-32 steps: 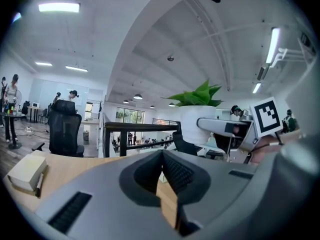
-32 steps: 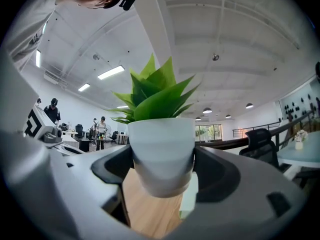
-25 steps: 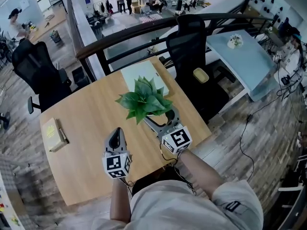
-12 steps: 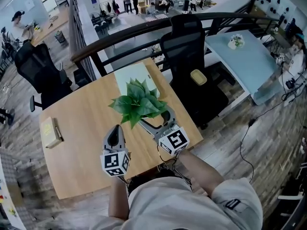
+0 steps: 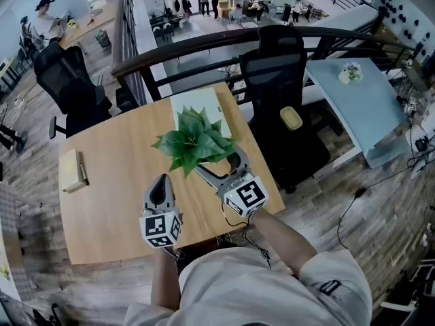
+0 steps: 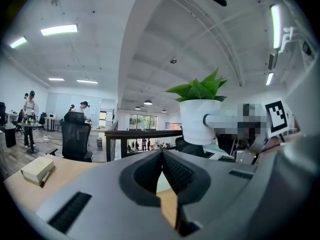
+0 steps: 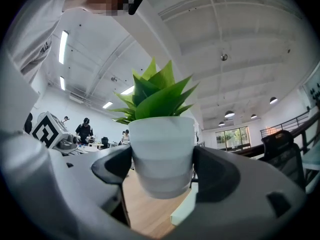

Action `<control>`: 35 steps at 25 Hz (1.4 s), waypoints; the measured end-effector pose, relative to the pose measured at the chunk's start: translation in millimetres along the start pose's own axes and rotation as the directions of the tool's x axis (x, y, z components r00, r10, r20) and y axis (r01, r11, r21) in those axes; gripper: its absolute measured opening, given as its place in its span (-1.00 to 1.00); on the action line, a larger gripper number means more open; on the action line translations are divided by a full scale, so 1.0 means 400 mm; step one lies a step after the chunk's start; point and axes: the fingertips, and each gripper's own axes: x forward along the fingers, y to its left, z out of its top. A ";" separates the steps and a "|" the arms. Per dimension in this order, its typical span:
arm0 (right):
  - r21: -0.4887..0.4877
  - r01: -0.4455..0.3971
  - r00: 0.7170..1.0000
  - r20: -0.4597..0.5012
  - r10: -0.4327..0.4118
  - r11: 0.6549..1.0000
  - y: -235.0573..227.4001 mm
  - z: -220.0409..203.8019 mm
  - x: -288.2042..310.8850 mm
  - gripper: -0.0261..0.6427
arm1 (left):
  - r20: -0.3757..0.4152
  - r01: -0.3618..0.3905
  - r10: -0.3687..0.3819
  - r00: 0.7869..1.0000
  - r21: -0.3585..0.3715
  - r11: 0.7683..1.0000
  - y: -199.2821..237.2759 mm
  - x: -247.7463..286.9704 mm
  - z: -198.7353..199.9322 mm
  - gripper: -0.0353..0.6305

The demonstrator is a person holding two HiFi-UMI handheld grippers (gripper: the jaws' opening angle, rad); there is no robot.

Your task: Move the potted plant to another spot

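The potted plant has green pointed leaves in a white pot. My right gripper is shut on the pot, one jaw on each side of it. In the right gripper view the pot's base hangs clear of the wooden table. In the head view the leaves hide most of the pot. My left gripper is shut and holds nothing, over the table to the left of the plant. The left gripper view shows the pot up to the right.
A pale green pad lies on the table just behind the plant. A beige book with a pen sits at the table's left edge. A black office chair stands off the far right corner, a dark railing behind.
The head camera has shifted, so the table sits differently in view. The plant stays held in my right gripper just in front of the green pad. My left gripper has kept its place.
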 end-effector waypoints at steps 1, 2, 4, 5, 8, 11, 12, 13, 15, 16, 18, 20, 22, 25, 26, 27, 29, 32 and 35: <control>0.002 -0.017 1.000 0.001 0.017 1.000 0.002 -0.001 0.003 0.26 | 0.000 -0.016 0.016 1.000 0.000 1.000 0.001 -0.004 -0.002 -0.86; 0.008 -0.033 0.999 0.002 0.033 0.999 0.004 -0.004 0.008 0.26 | -0.001 -0.033 0.033 0.999 -0.001 0.999 0.002 -0.008 -0.004 -0.86; 0.022 -0.065 0.998 0.004 0.065 0.998 0.011 -0.010 0.020 0.26 | -0.005 -0.067 0.067 0.998 -0.002 0.998 0.011 -0.019 -0.007 -0.86; 0.024 -0.080 0.997 0.006 0.080 0.996 0.018 -0.010 0.029 0.26 | -0.007 -0.083 0.083 0.997 -0.002 0.997 0.019 -0.028 -0.007 -0.86; 0.037 -0.121 0.993 0.009 0.121 0.992 0.057 -0.014 0.057 0.26 | -0.010 -0.132 0.132 0.991 -0.007 0.991 0.059 -0.066 -0.012 -0.86; 0.046 -0.170 0.985 0.009 0.169 0.984 0.104 -0.021 0.077 0.26 | -0.013 -0.188 0.188 0.982 -0.016 0.982 0.094 -0.115 -0.022 -0.86; 0.049 -0.187 0.982 0.012 0.187 0.981 0.119 -0.022 0.084 0.26 | -0.013 -0.207 0.206 0.978 -0.019 0.978 0.104 -0.130 -0.026 -0.86; 0.054 -0.204 0.979 0.014 0.204 0.978 0.133 -0.025 0.090 0.26 | -0.014 -0.224 0.223 0.975 -0.022 0.974 0.114 -0.143 -0.029 -0.86; 0.068 -0.234 0.972 0.016 0.233 0.970 0.155 -0.033 0.103 0.26 | -0.017 -0.255 0.254 0.967 -0.028 0.967 0.129 -0.165 -0.036 -0.86; 0.070 -0.248 0.969 0.016 0.247 0.966 0.164 -0.035 0.108 0.26 | -0.020 -0.269 0.269 0.963 -0.029 0.963 0.133 -0.175 -0.040 -0.86; 0.074 -0.274 0.962 0.016 0.274 0.959 0.182 -0.037 0.118 0.26 | -0.024 -0.298 0.297 0.955 -0.031 0.954 0.142 -0.195 -0.044 -0.86; 0.080 -0.299 0.954 0.017 0.299 0.951 0.214 -0.039 0.129 0.26 | -0.027 -0.325 0.324 0.946 -0.032 0.945 0.160 -0.228 -0.048 -0.86; 0.087 -0.322 0.947 0.018 0.322 0.943 0.264 -0.038 0.141 0.26 | -0.032 -0.353 0.352 0.936 -0.035 0.935 0.190 -0.275 -0.051 -0.86; 0.102 -0.353 0.935 0.022 0.353 0.930 0.315 -0.036 0.156 0.26 | -0.040 -0.397 0.396 0.917 -0.042 0.917 0.224 -0.332 -0.056 -0.86; 0.107 -0.362 0.932 0.025 0.361 0.926 0.318 -0.038 0.159 0.26 | -0.041 -0.410 0.409 0.912 -0.043 0.911 0.227 -0.338 -0.056 -0.86; 0.111 -0.370 0.929 0.028 0.369 0.922 0.319 -0.039 0.161 0.26 | -0.041 -0.421 0.419 0.907 -0.043 0.906 0.228 -0.341 -0.056 -0.86; 0.116 -0.385 0.923 0.033 0.384 0.916 0.318 -0.041 0.163 0.26 | -0.041 -0.438 0.436 0.899 -0.042 0.898 0.227 -0.342 -0.056 -0.86; 0.117 -0.403 0.915 0.044 0.401 0.908 0.316 -0.040 0.171 0.26 | -0.035 -0.448 0.447 0.894 -0.039 0.893 0.226 -0.333 -0.050 -0.86; 0.119 -0.412 0.911 0.053 0.409 0.903 0.317 -0.039 0.173 0.25 | -0.031 -0.442 0.441 0.897 -0.046 0.896 0.221 -0.319 -0.049 -0.86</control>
